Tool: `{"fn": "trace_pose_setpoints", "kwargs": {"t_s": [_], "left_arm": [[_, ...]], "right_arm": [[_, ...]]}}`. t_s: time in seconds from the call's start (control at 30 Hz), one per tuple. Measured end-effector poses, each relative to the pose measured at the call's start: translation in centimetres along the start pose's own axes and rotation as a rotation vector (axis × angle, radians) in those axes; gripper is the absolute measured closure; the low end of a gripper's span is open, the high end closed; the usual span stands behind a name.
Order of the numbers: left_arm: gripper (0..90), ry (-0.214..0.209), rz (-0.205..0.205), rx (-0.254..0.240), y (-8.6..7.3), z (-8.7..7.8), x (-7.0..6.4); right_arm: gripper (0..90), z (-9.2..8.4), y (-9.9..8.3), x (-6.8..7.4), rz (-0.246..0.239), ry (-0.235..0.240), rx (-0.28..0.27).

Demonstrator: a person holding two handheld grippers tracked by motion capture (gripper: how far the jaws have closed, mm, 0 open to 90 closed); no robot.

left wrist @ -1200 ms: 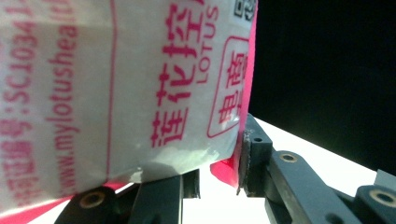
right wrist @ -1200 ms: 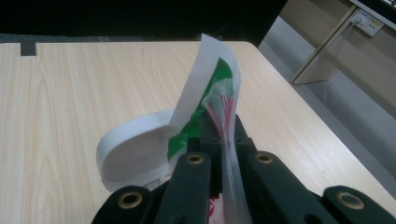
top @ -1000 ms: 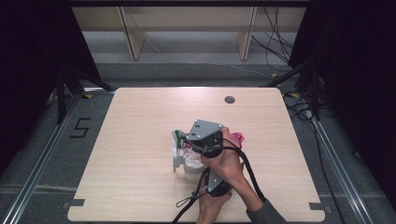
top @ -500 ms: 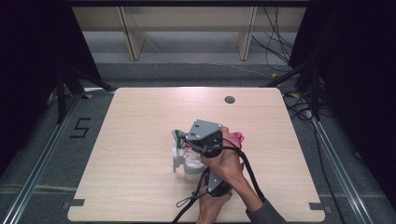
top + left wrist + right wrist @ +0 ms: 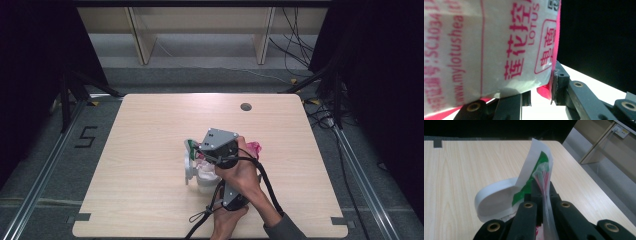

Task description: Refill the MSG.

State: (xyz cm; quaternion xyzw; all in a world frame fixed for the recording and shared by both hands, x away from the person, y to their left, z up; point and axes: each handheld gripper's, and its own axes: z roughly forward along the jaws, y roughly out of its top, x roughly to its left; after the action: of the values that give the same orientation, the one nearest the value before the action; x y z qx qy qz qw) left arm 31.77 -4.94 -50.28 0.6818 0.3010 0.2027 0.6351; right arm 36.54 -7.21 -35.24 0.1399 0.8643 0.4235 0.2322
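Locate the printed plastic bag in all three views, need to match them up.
High view: printed plastic bag at mid-table, under the hands.
Left gripper view: upper left, white with pink lettering, its lower edge at the jaws.
Right gripper view: centre, white-green film rising from the shut right hand-held gripper.
Shared landmark: the light wooden tabletop.

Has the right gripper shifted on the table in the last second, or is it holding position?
No. In the high view the right gripper sits at the same spot relative to the table's round hole, clamped on the plastic bag.
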Motion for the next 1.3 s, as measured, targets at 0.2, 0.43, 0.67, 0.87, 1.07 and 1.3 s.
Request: {"fn": "trace_pose_setpoints", "kwargs": {"t_s": [0.2, 0.43, 0.67, 0.87, 1.07, 1.3], "left_arm": [[73.2, -0.006, -0.003, 0.001, -0.06, 0.09, -0.01], [73.2, -0.003, -0.001, 0.007, -0.06, 0.01, 0.07], [73.2, 0.011, -0.006, 0.008, -0.01, 0.00, 0.02], [73.3, 0.007, -0.001, 0.007, -0.01, -0.06, 0.07], [73.3, 0.008, -0.003, 0.003, -0.02, 0.01, 0.03], [73.3, 0.002, -0.001, 0.003, -0.04, 0.01, 0.00]], "right_arm": [[89.8, 0.16, -0.17, -0.13, 0.001, -0.003, 0.002], [89.8, 0.13, -0.11, -0.22, 0.004, -0.001, -0.003], [89.8, 0.08, -0.09, -0.23, 0.004, 0.003, -0.008], [89.8, -0.03, -0.01, -0.19, 0.008, 0.005, -0.011], [89.8, -0.03, -0.02, -0.16, 0.003, 0.004, -0.009], [89.8, -0.02, -0.02, -0.12, 0.004, 0.002, -0.004]]}}
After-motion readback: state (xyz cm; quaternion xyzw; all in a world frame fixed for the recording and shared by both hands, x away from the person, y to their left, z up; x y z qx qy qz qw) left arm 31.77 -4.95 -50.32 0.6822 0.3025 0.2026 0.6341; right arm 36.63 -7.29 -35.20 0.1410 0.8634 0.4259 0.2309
